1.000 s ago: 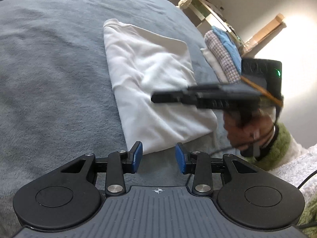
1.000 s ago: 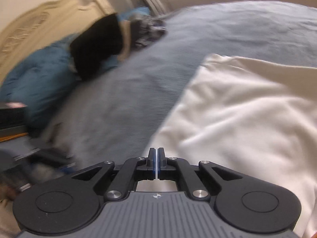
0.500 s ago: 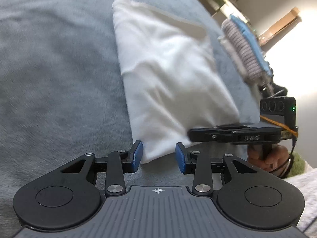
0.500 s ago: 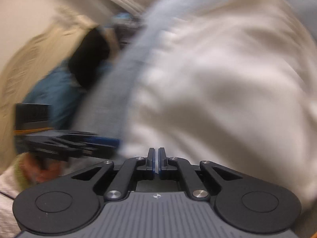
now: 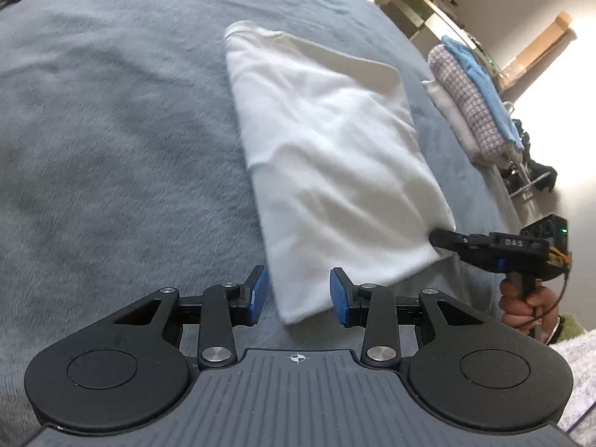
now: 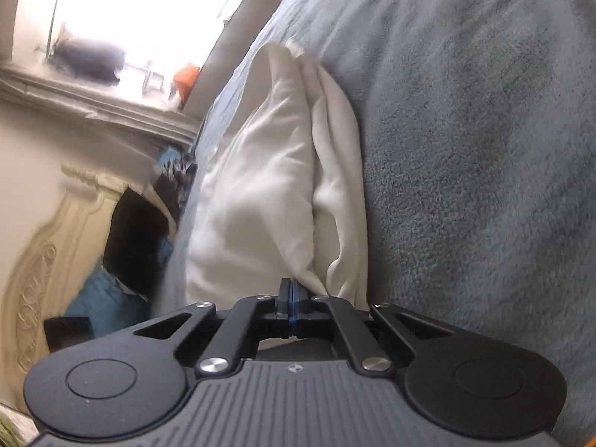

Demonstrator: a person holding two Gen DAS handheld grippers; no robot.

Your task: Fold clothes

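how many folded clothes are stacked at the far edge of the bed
3: a white one at the bottom, a checked one in the middle, a blue one on top. More may be hidden behind.

Blurred headboard (image 6: 44, 268), overexposed window (image 6: 123, 7)

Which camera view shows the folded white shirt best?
The left wrist view shows the folded white shirt best: its whole shape lies in sight on the grey blanket. The right wrist view shows it only from one side, with its stacked layers seen edge-on, close to the shut right gripper.
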